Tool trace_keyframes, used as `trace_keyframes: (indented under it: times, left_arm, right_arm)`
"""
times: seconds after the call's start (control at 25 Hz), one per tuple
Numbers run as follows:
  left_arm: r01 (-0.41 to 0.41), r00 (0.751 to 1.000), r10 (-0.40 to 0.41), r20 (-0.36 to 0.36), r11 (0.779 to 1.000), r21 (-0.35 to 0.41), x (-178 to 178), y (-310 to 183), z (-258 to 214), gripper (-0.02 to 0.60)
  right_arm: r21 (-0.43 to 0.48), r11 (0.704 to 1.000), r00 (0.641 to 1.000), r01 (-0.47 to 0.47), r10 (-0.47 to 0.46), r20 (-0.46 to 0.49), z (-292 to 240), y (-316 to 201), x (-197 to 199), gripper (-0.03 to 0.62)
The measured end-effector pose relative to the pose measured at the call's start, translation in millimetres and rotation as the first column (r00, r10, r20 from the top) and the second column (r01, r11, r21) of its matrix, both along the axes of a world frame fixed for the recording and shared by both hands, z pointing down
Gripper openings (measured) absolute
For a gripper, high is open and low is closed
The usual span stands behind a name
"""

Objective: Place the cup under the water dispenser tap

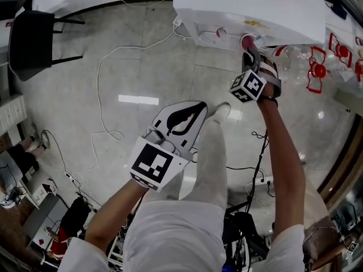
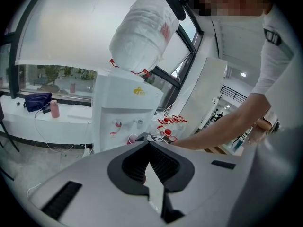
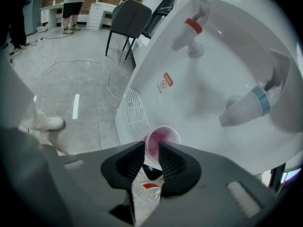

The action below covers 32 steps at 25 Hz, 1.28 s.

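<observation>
A small cup point(image 3: 159, 141) with a white rim and pink inside sits between the jaws of my right gripper point(image 3: 150, 150), which is shut on it. The cup is held in the recess of the white water dispenser point(image 3: 213, 79), just beside the drip grille point(image 3: 135, 112), with the red tap point(image 3: 191, 28) and blue tap point(image 3: 250, 104) beyond it. From the head view the cup point(image 1: 248, 41) is at the dispenser point(image 1: 249, 7) front, with the right gripper point(image 1: 250, 51) behind it. My left gripper point(image 1: 193, 111) is shut and empty, low and well back from the dispenser point(image 2: 124, 112).
A clear bottle point(image 1: 295, 60) and red-framed items point(image 1: 317, 69) lie right of the dispenser. A dark chair point(image 1: 31, 38) stands far left, and white cables point(image 1: 102, 84) trail over the grey floor. The person's shoe point(image 1: 221, 111) is below the dispenser.
</observation>
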State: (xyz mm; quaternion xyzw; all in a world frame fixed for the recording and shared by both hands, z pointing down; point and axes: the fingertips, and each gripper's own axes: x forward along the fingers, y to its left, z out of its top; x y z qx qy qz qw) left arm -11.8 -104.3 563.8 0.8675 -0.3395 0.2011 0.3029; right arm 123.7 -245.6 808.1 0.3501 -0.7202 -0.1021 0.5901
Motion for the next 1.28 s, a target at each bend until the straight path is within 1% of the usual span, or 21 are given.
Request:
trace_keyframes:
  times: [0.12,0.24,0.32,0.4,0.48,0.6,0.68,0.84,1.0,1.28]
  left_arm:
    - [-0.006,1.0,0.006,0.0,1.0,0.023,-1,1,-5,0.0]
    - [-0.011,1.0,0.011,-0.001,0.999,0.05,-3,2,-11,0.0]
    - [-0.014,1.0,0.015,-0.003,0.999,0.035,-5,5,-18,0.0]
    - [-0.022,1.0,0.022,0.001,0.999,0.042,-7,7,-24,0.0]
    - [-0.029,1.0,0.029,0.002,0.997,0.067,-6,7,-30,0.0]
    - [-0.033,0.999,0.033,-0.001,0.996,0.077,-6,10,-37,0.0]
    - [-0.034,0.999,0.034,-0.001,0.996,0.084,-7,12,-42,0.0]
    - [-0.032,0.999,0.032,-0.003,0.995,0.091,-9,18,-53,0.0]
    - [-0.022,1.0,0.023,-0.01,0.995,0.102,-13,19,-66,0.0]
    - [-0.005,1.0,0.008,-0.025,0.993,0.12,-20,26,-90,0.0]
  right_arm:
    - [0.016,1.0,1.0,-0.019,0.018,0.016,-10,4,1,0.1]
    - [0.032,0.999,0.999,-0.019,0.018,0.03,-24,9,0,0.095]
    - [0.051,0.999,0.999,-0.003,0.002,0.033,-34,15,-3,0.043]
    - [0.065,0.998,0.999,0.006,-0.008,0.04,-44,19,-6,0.017]
    - [0.072,0.997,0.999,0.0,-0.004,0.053,-55,23,-5,0.011]
    - [0.085,0.996,0.997,-0.01,0.003,0.082,-74,30,-6,0.011]
    - [0.091,0.996,0.994,-0.015,0.004,0.113,-86,35,-11,0.011]
    - [0.066,0.997,0.98,-0.036,0.023,0.196,-110,58,-20,0.011]
    - [0.063,0.996,0.965,-0.057,0.039,0.259,-140,78,-27,0.011]
    - [0.1,0.989,0.925,-0.11,0.065,0.374,-212,103,-34,0.011]
